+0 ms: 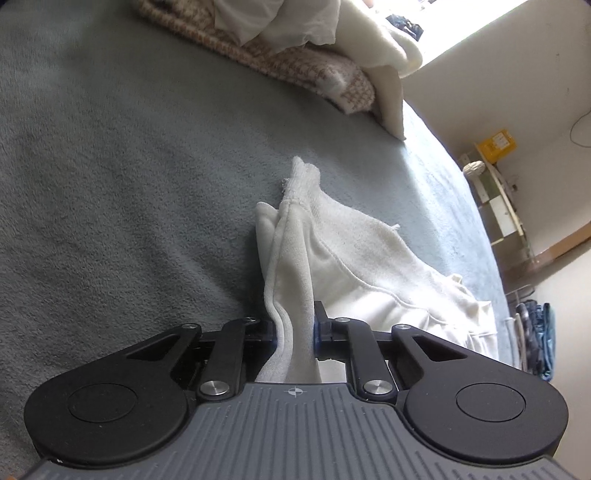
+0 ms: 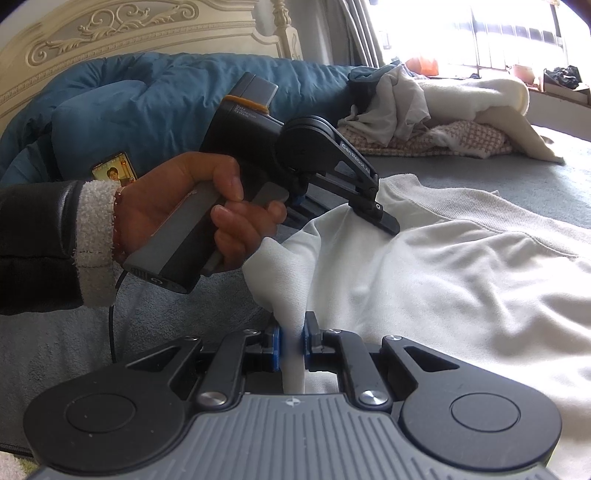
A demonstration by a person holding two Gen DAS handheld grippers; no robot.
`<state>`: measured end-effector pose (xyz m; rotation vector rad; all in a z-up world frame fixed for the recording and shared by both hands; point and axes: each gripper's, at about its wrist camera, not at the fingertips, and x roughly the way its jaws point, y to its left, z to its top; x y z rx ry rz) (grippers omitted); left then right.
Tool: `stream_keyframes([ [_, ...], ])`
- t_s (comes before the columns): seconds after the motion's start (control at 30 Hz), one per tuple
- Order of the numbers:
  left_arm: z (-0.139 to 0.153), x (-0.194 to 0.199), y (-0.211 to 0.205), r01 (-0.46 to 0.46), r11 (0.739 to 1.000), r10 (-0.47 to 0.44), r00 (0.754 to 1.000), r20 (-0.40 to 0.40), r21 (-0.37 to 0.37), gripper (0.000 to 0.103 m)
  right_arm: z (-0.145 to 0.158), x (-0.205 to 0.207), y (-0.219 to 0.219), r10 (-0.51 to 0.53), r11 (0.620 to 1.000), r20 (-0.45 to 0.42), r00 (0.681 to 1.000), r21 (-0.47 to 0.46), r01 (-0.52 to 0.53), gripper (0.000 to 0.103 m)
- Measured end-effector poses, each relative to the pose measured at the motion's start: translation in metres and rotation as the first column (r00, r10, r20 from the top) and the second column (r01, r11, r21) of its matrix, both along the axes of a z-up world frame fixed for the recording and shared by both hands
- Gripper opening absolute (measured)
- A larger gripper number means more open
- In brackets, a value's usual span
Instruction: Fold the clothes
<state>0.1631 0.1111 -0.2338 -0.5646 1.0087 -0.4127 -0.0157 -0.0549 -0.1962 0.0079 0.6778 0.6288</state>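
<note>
White sweatshirt spread on grey-blue bed cover, one edge lifted at two points. Left gripper clamped on bunched fold of ribbed hem; same tool seen from right wrist view, held in left hand. Right gripper pinched tight on raised fabric edge between blue pads. Pile of clothes farther back on bed, well apart. Blue duvet against carved headboard.
</note>
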Motion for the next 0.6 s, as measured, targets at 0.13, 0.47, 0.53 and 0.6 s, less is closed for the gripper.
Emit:
stream_keyframes([
  [0.13,0.007,-0.001,-0.001,-0.012,1.000,0.012,1.000,0.006,-0.007,0.011,0.007,-0.003,-0.002,0.001,1.000,0.014,1.000,-0.012,0.000,0.011],
  [0.47,0.048,0.003,-0.021,-0.026,0.998,0.027,0.999,0.017,-0.050,0.010,0.035,-0.011,-0.040,-0.112,0.991,0.032,0.993,0.078,0.110,0.011],
  [0.53,0.059,0.003,-0.032,-0.016,0.999,0.017,0.999,0.031,-0.049,0.010,0.042,-0.015,-0.050,-0.142,0.986,0.040,0.989,0.098,0.138,0.011],
  [0.6,0.069,0.005,-0.046,0.003,0.999,-0.001,0.999,0.044,-0.044,0.010,0.048,-0.018,-0.060,-0.176,0.978,0.049,0.983,0.118,0.169,0.011],
])
